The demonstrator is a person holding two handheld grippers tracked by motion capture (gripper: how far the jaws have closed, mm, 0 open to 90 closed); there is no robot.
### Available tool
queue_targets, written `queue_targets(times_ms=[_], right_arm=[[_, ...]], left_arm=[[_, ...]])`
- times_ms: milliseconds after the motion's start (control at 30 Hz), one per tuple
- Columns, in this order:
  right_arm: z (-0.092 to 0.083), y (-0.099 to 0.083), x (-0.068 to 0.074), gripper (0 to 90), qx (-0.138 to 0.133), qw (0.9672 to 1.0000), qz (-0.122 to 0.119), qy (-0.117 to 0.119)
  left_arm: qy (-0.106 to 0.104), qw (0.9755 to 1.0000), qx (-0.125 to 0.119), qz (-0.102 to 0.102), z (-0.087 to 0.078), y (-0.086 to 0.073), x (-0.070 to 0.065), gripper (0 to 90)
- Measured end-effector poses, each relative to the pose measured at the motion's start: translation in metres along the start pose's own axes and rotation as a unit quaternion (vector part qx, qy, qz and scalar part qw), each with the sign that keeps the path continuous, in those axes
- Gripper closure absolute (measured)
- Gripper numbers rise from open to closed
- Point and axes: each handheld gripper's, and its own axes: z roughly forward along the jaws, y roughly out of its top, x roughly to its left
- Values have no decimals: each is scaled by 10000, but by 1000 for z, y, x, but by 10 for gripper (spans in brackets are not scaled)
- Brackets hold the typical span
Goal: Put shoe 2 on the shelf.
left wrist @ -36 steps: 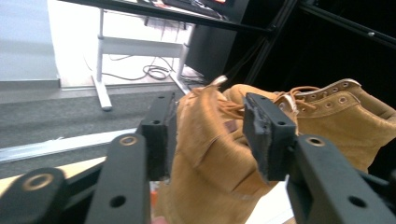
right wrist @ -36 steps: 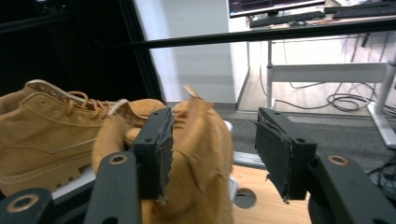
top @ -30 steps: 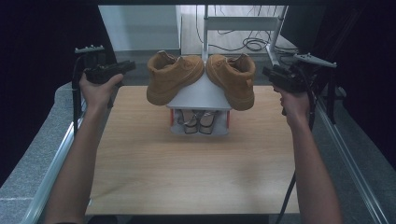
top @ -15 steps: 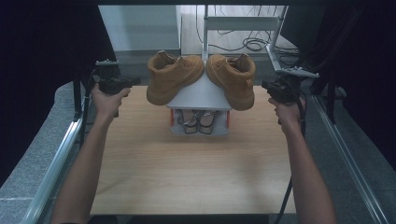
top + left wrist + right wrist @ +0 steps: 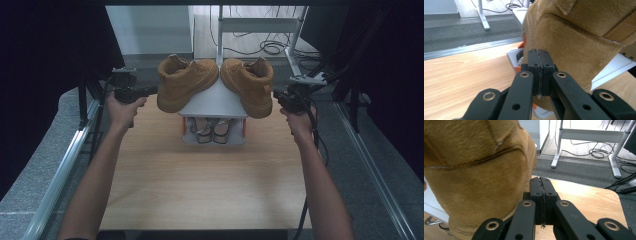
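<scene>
Two tan suede boots sit heel-outward on the sloped top of a small white rack. The left boot has my left gripper just beside its heel, jaws shut and empty. In the left gripper view the shut jaws of the left gripper stand right in front of the left boot's heel. The right boot has my right gripper close by its heel, also shut. The right gripper view shows the right gripper beside the right boot's heel. Whether either gripper touches its boot I cannot tell.
A pair of strappy sandals lies on the rack's lower shelf, between orange side posts. The wooden tabletop stretches toward the person. Metal rails run along both sides. A white desk frame and cables lie beyond the table.
Both hands have moved inward and slightly lower, bringing each gripper from well outside the boots to right beside their heels. The boots and rack have not moved.
</scene>
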Motion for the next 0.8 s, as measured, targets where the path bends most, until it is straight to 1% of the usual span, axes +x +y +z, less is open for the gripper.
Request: queue_targets(times_ms=[67, 100, 167, 233, 367, 400, 433, 467, 500, 533, 567, 600, 700, 800], right_arm=[[3, 0, 5, 888, -1, 10000, -89, 14], [4, 0, 7, 888, -23, 9999, -148, -61], [4, 1, 9, 889, -49, 9998, -140, -103], [4, 1, 9, 889, -61, 9998, -130, -104], [4, 1, 13, 889, -78, 9999, -109, -40], [4, 1, 14, 890, -95, 9998, -144, -18], [4, 1, 16, 890, -95, 9998, -151, -5], [4, 2, 18, 890, -100, 9998, -167, 14], [5, 2, 19, 889, -100, 9998, -182, 41], [5, 2, 20, 889, -94, 9997, -203, 68], [6, 2, 21, 890, -109, 9997, -202, 67], [6, 2, 22, 889, -115, 9997, -227, 41], [7, 3, 23, 890, -129, 9998, -164, 72], [8, 3, 24, 890, -146, 9998, -140, 89]], left_arm=[[0, 10000, -16, 7, 0, 1, -2, 895], [15, 10000, -25, 13, 1, 2, -3, 895], [52, 10000, -41, 15, 1, 3, -5, 895], [30, 10000, -76, -26, 1, 3, -6, 896], [55, 9999, -102, -45, 1, 4, -8, 897], [32, 9999, -103, -51, 1, 4, -8, 897], [-117, 9998, -112, -117, 2, 4, -8, 897], [-212, 9996, -110, -165, 2, 4, -9, 897], [-147, 9997, -126, -128, 2, 4, -12, 897], [-22, 9999, -108, -25, 2, 5, -14, 897], [19, 10000, -92, 6, 3, 6, -16, 897], [11, 10000, -96, -2, 3, 6, -16, 897], [-28, 9999, -117, -36, 2, 7, -15, 898], [-122, 9997, -147, -136, 2, 8, -15, 898]])
